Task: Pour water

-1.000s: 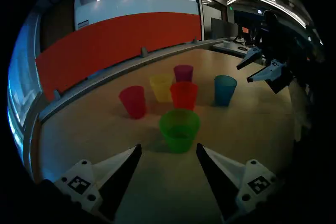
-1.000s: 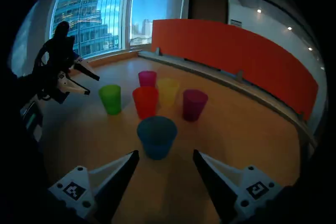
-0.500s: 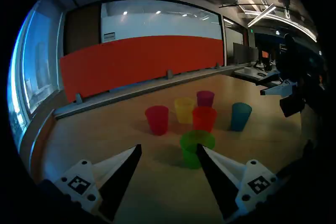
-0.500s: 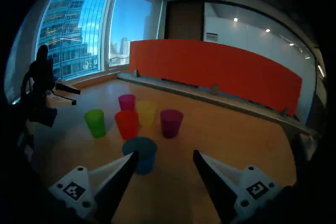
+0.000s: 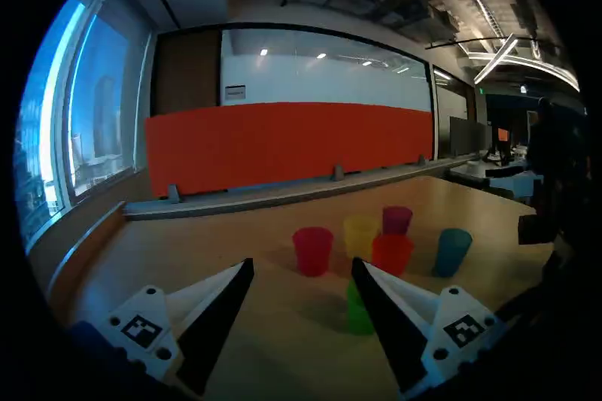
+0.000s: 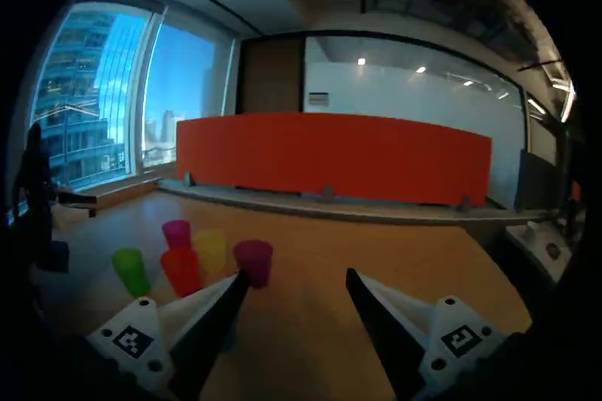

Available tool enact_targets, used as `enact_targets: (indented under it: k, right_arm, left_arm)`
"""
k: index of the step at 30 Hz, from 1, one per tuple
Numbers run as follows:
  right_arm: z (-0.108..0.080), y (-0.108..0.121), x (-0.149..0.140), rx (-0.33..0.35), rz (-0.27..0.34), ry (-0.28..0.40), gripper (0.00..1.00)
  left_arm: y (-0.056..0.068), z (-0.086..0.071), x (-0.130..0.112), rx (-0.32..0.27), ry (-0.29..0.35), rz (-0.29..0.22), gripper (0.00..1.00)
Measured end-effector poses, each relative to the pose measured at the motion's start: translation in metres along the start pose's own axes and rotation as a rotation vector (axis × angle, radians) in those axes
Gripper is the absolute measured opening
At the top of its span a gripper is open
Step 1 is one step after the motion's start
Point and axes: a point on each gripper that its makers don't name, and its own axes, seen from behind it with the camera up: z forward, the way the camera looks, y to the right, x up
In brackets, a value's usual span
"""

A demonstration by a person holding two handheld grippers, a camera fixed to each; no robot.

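The left tongs (image 5: 301,261) and the right tongs (image 6: 296,272) both stood open, gripping nothing, above the counter (image 5: 226,244) where 6 colored cups (image 5: 391,254) clustered close together.

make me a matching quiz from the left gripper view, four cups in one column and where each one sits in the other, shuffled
Cups:
1. green cup
2. blue cup
3. dark red cup
4. purple cup

Places:
a. leftmost of the group
b. at the back, beside the yellow cup
c. nearest, partly behind a finger of the left claw
d. rightmost of the group

Pairs: 1-c, 2-d, 3-a, 4-b
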Motion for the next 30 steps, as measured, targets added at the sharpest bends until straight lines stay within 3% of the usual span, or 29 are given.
enact_targets:
  k: [8,14,23,30]
  right_arm:
    - [-0.005,0.027,0.023,-0.158,0.023,0.106,1.0]
    - [-0.012,0.038,0.031,-0.236,0.03,0.153,1.0]
    - [-0.014,0.044,0.028,-0.283,0.017,0.163,1.0]
    - [-0.014,0.045,0.03,-0.288,0.047,0.176,1.0]
  left_arm:
    - [-0.012,-0.003,0.021,0.084,0.087,-0.052,0.97]
    - [-0.023,-0.009,0.028,0.16,0.126,-0.066,0.97]
    - [-0.027,-0.009,0.027,0.214,0.142,-0.048,0.97]
    - [-0.033,-0.01,0.031,0.256,0.175,-0.049,0.97]
